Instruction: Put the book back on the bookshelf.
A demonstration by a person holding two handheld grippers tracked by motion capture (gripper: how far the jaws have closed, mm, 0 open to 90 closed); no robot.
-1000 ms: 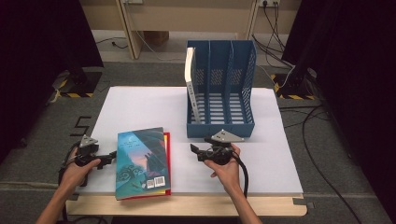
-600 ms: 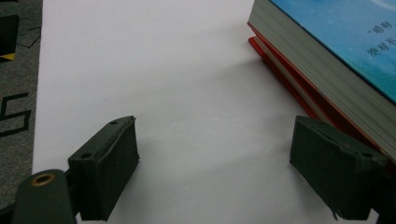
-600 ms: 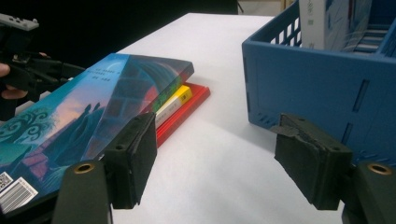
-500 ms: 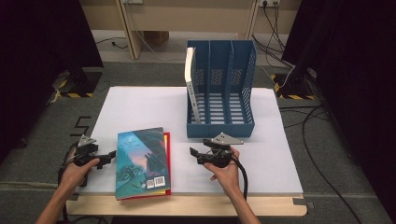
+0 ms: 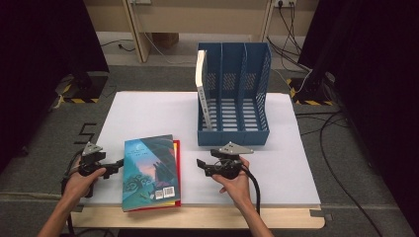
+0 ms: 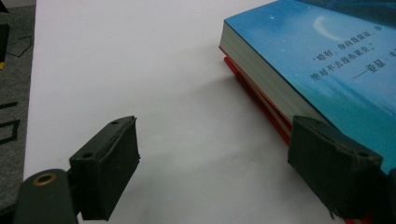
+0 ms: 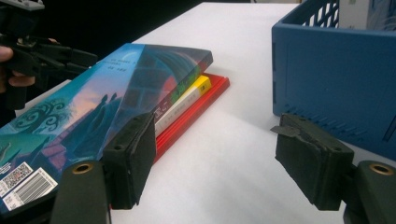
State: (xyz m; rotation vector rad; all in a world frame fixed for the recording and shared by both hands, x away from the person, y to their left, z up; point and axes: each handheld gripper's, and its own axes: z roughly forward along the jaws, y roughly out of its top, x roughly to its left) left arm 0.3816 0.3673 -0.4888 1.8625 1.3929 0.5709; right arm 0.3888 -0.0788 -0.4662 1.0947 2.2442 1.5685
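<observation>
**Two open grippers flank a stack of books on the white table**

Starting at the table's nine o'clock edge, the left gripper (image 5: 120, 162) sits low over the white table (image 5: 148, 113), held in the person's left hand (image 5: 81, 178). Its jaws have just been closing a little, yet they stand apart with bare tabletop between them; in the left gripper view one of its fingers (image 6: 334, 168) lies just against the near corner of the books without pinching anything.

Just beside it, toward three o'clock, lies the blue book (image 5: 148, 170), flat, cover up, on top of a red book (image 5: 176, 168) whose edge peeks out along the right side. A yellow strip shows between the covers in the right gripper view.

Further toward three o'clock, near the stack but apart from it, the right gripper (image 5: 200, 165) points back at the books. Its jaws are spread wide and hold nothing; white table shows between them.

At twelve o'clock from that gripper stands the blue file rack (image 5: 232, 133), upright, three slots. A white-spined book (image 5: 201, 89) stands in its leftmost slot, leaning slightly.
</observation>
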